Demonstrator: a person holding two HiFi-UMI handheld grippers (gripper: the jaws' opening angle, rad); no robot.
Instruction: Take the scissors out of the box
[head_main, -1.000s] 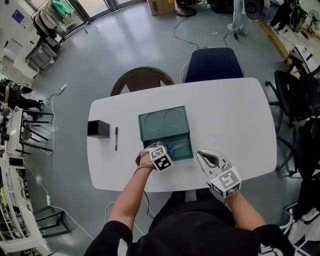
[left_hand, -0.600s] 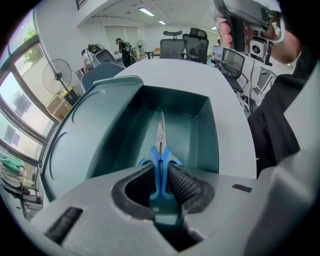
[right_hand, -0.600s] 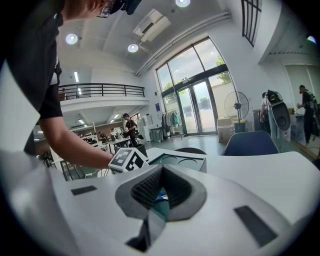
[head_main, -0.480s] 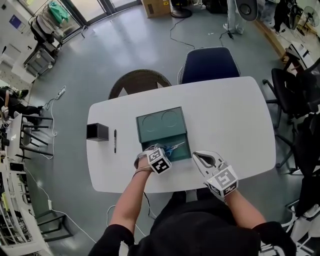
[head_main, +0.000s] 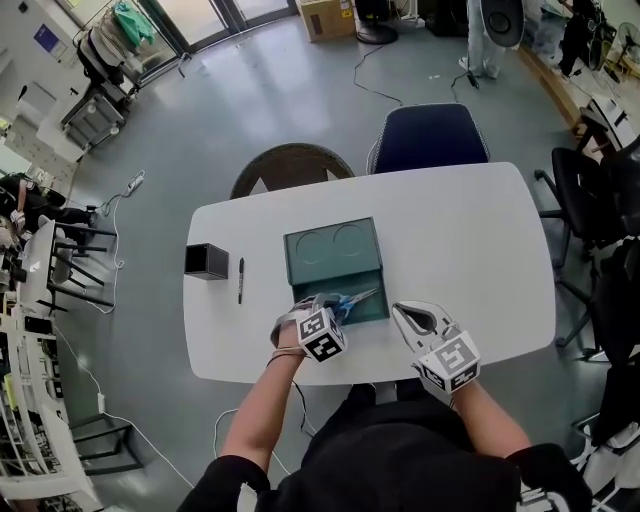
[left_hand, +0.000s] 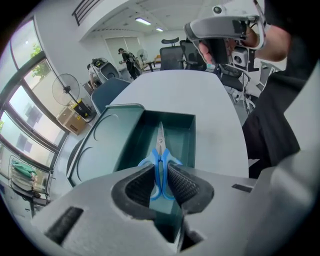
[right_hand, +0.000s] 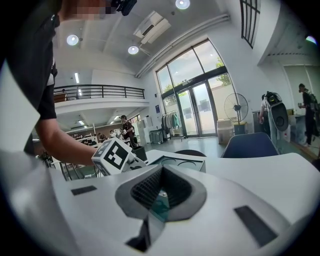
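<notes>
Now left gripper (left_hand: 160, 178), jaws just closing, pinches the scissors (left_hand: 160, 151) over the box (left_hand: 186, 142); right gripper (right_hand: 159, 194) closed, empty.

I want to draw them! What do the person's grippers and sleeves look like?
The left gripper and right gripper are pale grey plastic, each with a white cube of black square markers and dark ribbed pads. The top is black, short-sleeved.

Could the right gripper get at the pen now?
Probably not directly. The pen lies left of the box, and the right gripper sits at the box's right. Between them are the box and the left gripper, whose fingers have just closed on the scissors. It would have to cross both.
</notes>
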